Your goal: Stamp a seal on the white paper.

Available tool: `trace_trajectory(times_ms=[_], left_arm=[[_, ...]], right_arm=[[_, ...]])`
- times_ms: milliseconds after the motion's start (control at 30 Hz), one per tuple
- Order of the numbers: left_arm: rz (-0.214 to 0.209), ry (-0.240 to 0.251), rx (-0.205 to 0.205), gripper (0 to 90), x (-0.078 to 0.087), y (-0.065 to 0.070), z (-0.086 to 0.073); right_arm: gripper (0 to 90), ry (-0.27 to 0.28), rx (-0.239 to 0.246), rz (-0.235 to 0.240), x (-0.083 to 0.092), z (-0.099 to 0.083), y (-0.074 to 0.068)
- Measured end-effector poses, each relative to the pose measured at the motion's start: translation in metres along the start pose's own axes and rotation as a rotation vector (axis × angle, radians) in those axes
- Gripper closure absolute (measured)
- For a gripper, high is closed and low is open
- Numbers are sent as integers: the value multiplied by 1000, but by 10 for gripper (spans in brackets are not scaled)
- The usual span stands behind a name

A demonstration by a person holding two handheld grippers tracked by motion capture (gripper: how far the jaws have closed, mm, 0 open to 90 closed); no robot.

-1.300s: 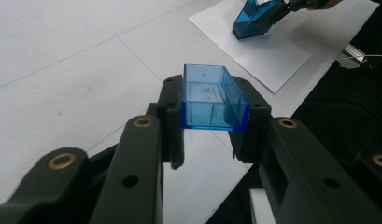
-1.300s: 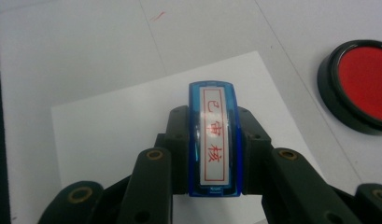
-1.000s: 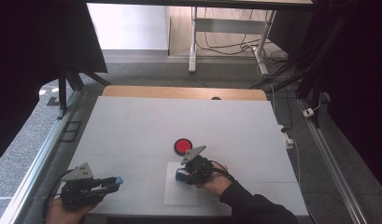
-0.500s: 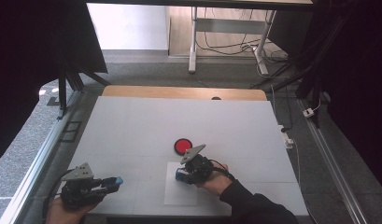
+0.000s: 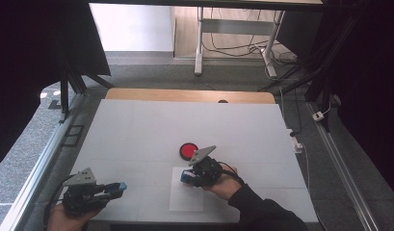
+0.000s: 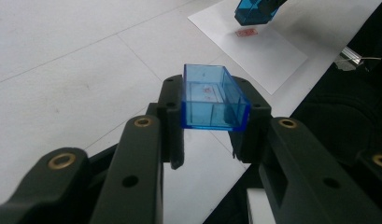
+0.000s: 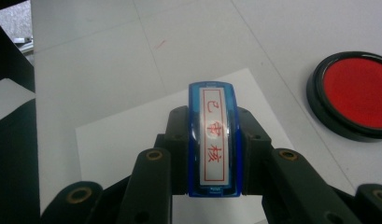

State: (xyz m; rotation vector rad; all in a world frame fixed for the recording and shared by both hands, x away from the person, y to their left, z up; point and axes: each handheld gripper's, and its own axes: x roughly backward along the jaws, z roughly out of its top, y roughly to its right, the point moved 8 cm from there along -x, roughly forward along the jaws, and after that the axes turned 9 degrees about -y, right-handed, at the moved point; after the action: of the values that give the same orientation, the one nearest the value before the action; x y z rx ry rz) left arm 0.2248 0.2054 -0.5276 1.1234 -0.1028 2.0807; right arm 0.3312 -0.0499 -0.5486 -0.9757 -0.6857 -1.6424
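From the high view, a white tabletop (image 5: pixel 137 130) carries a round red ink pad (image 5: pixel 188 150) in a black rim near the middle and a white sheet of paper (image 5: pixel 186 202) at the near edge. The right gripper (image 5: pixel 190 176), held in the person's right hand (image 5: pixel 223 183), hangs over the far end of the sheet with a small blue stamp (image 5: pixel 186 177) clamped in its jaws, just on the near side of the ink pad. At the near left corner the left gripper (image 5: pixel 118 188), held in the left hand (image 5: pixel 64 219), points toward the sheet with a blue cap (image 5: pixel 118 186) pinched at its tip, well apart from the other gripper.

In the left gripper view, the two black jaws press on either side of the clear blue cap (image 6: pixel 212 96), an open-ended rectangular shell held above the tabletop (image 6: pixel 62 70). Farther off, the sheet of paper (image 6: pixel 268 51) lies flat with a small red stamped mark (image 6: pixel 247 32) on it, and the blue stamp (image 6: pixel 254 10) hangs just over that mark in the other gripper.

In the right gripper view, the jaws clamp the blue stamp (image 7: pixel 213 140) by its long sides, and its white label with red characters faces the camera. The paper (image 7: pixel 132 135) lies below it, and the red ink pad (image 7: pixel 354 93) sits on the tabletop (image 7: pixel 254 32) to the right, apart from the sheet.
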Motion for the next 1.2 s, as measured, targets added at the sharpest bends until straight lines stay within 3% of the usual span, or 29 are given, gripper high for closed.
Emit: trace_trajectory(times_ms=[933, 1200], left_arm=[[-1, -3, -7, 684, 0, 1, 0], [-5, -2, -8, 684, 0, 1, 0]], right_arm=[[703, 154, -31, 15, 44, 21, -1], [703, 181, -15, 24, 53, 25, -3]])
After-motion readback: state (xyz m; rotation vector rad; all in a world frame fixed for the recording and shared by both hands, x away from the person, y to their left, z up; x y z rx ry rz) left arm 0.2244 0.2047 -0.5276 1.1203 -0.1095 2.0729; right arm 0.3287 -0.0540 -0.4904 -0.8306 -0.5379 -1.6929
